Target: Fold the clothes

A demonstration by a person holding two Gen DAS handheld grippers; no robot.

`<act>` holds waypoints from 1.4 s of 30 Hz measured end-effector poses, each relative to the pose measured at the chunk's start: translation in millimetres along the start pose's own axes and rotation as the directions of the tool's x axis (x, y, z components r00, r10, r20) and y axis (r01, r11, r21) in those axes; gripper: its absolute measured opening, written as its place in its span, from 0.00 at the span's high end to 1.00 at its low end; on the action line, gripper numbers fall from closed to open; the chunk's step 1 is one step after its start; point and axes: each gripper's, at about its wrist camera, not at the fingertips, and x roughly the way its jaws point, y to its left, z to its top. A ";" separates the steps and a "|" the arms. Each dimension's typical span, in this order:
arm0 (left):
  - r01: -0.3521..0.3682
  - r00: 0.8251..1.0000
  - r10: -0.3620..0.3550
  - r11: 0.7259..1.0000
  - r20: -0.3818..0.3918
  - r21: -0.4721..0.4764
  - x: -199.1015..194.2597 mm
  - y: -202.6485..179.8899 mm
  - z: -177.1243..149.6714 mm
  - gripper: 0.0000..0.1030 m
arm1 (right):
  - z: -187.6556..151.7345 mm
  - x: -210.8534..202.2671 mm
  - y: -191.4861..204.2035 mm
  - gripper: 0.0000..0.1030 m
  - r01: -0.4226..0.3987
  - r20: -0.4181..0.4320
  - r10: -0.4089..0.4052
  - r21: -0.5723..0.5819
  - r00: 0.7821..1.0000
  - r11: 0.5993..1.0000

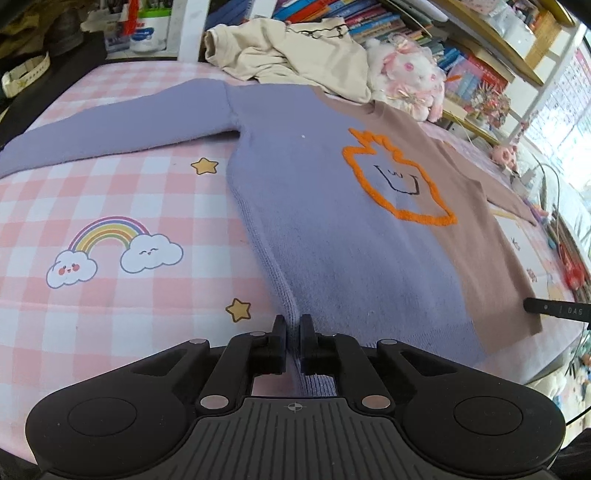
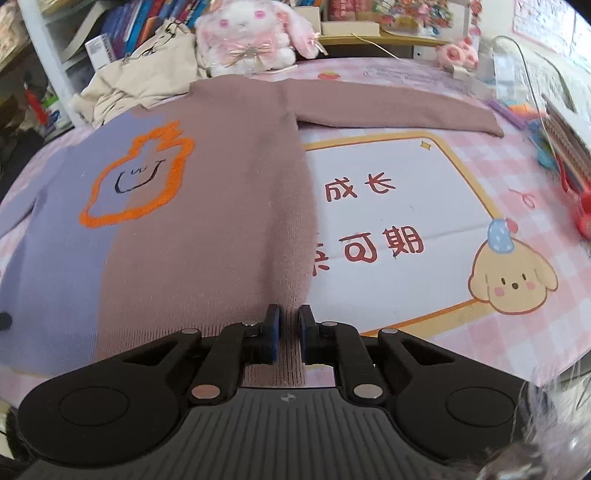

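Note:
A sweater (image 1: 332,240), half lavender and half mauve with an orange outlined figure (image 1: 399,173), lies flat and face up on the pink checked cloth (image 1: 110,192). Both sleeves are spread out: the lavender one (image 1: 110,129) to the left, the mauve one (image 2: 388,107) to the right. My left gripper (image 1: 293,332) is shut on the lavender corner of the hem, with a ridge of knit pinched between its pads. At the mauve corner of the sweater (image 2: 207,221), my right gripper (image 2: 289,325) is shut on the hem. Its black tip (image 1: 554,312) shows in the left wrist view.
A crumpled cream garment (image 1: 295,55) and a white-and-pink plush rabbit (image 2: 251,37) lie just beyond the collar. Bookshelves (image 1: 369,18) stand behind them. Small toys, a cable and red items (image 2: 583,210) crowd the right edge. A printed panel with a puppy (image 2: 509,280) lies right of the sweater.

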 end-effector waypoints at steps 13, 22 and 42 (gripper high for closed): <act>0.003 1.000 -0.003 1.000 0.009 0.016 -2.1 6.4 0.9 0.91 | -1.8 -0.4 8.2 0.89 0.025 0.003 -0.025 -0.014 1.000 1.000; -0.054 0.993 0.044 0.994 0.105 0.092 -21.7 -4.9 6.9 0.47 | 6.0 -13.8 12.9 0.48 0.076 0.035 -0.077 0.029 0.996 0.997; -0.087 0.966 0.014 0.957 0.259 0.275 -18.7 -67.3 17.3 0.11 | -2.6 -49.9 -15.0 0.22 0.166 0.086 -0.180 0.145 0.980 0.975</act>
